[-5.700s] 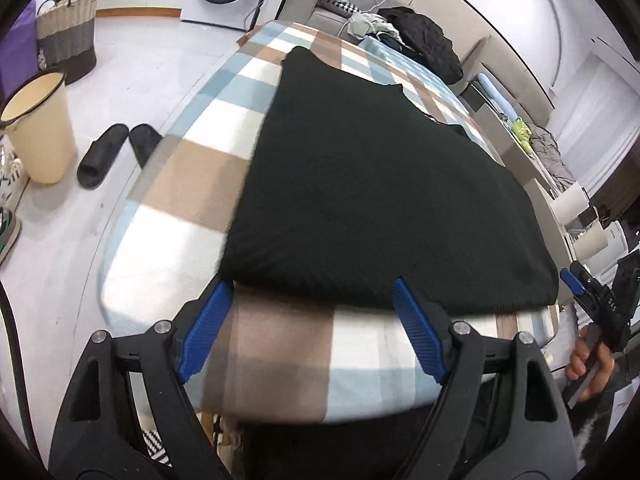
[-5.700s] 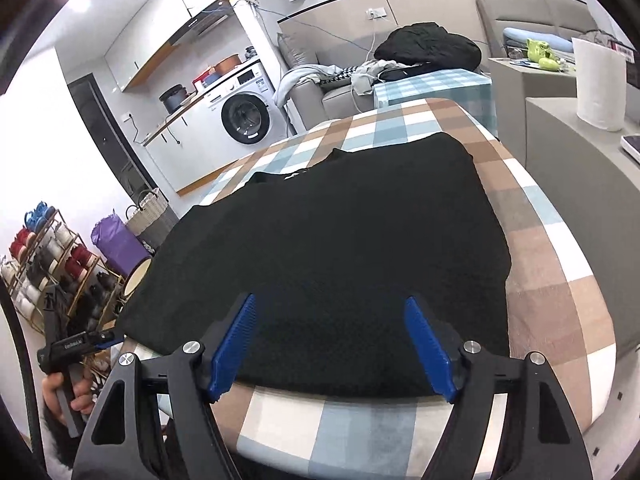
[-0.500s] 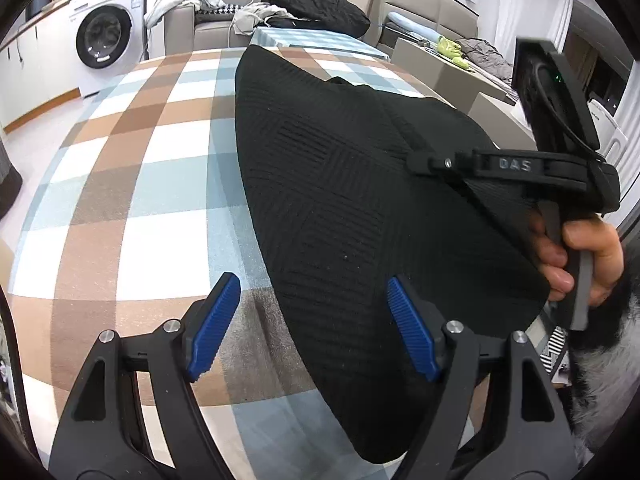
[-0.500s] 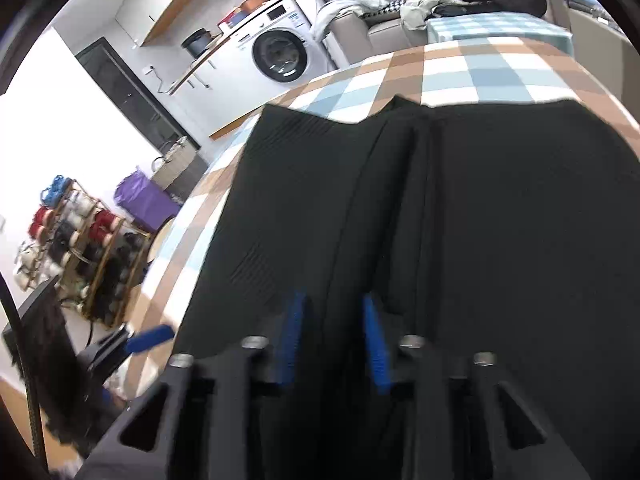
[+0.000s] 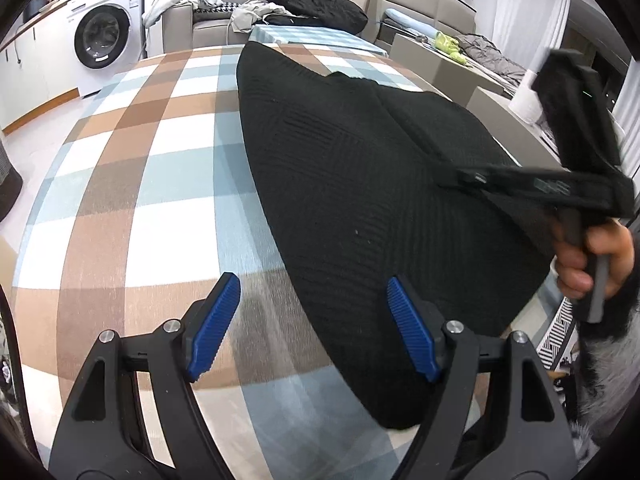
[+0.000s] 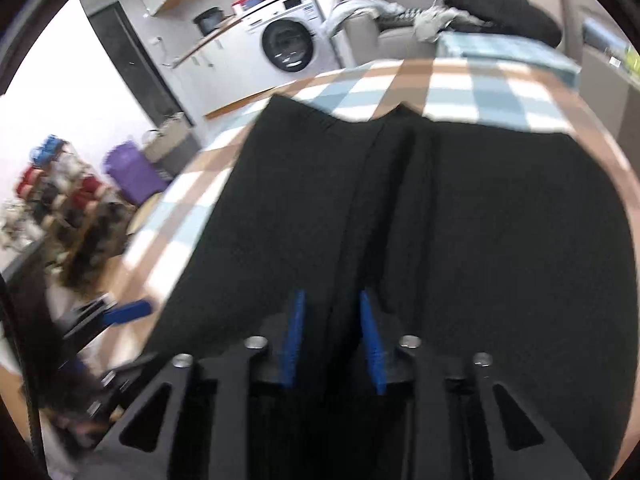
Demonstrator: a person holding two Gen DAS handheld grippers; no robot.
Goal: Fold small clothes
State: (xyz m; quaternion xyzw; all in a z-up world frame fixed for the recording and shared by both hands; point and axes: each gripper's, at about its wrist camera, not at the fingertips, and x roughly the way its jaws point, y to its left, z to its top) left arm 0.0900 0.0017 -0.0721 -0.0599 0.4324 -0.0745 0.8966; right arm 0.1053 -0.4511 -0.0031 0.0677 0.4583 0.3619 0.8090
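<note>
A black knit garment (image 5: 360,184) lies on the checked tablecloth (image 5: 152,184), folded lengthwise into a narrow shape. In the left wrist view my left gripper (image 5: 312,320) hovers open over the garment's near left edge, its blue pads (image 5: 216,320) touching nothing. My right gripper (image 5: 464,178), held by a hand (image 5: 592,256), reaches in from the right and tents the cloth toward its tip. In the blurred right wrist view my right gripper (image 6: 332,332) has a raised ridge of the garment (image 6: 500,260) between its blue pads (image 6: 296,336); its jaws are opening.
A washing machine (image 5: 100,36) stands at the back left. A sofa with piled clothes (image 5: 312,4) stands behind the table, and grey cabinets (image 5: 492,108) run along the right. In the right wrist view a shoe rack (image 6: 60,200) and a purple bag (image 6: 132,176) are at the left.
Since the earliest frames the flat garment has been folded narrower. Over the last half second my right gripper has drawn right with the cloth ridge; my left gripper has held still.
</note>
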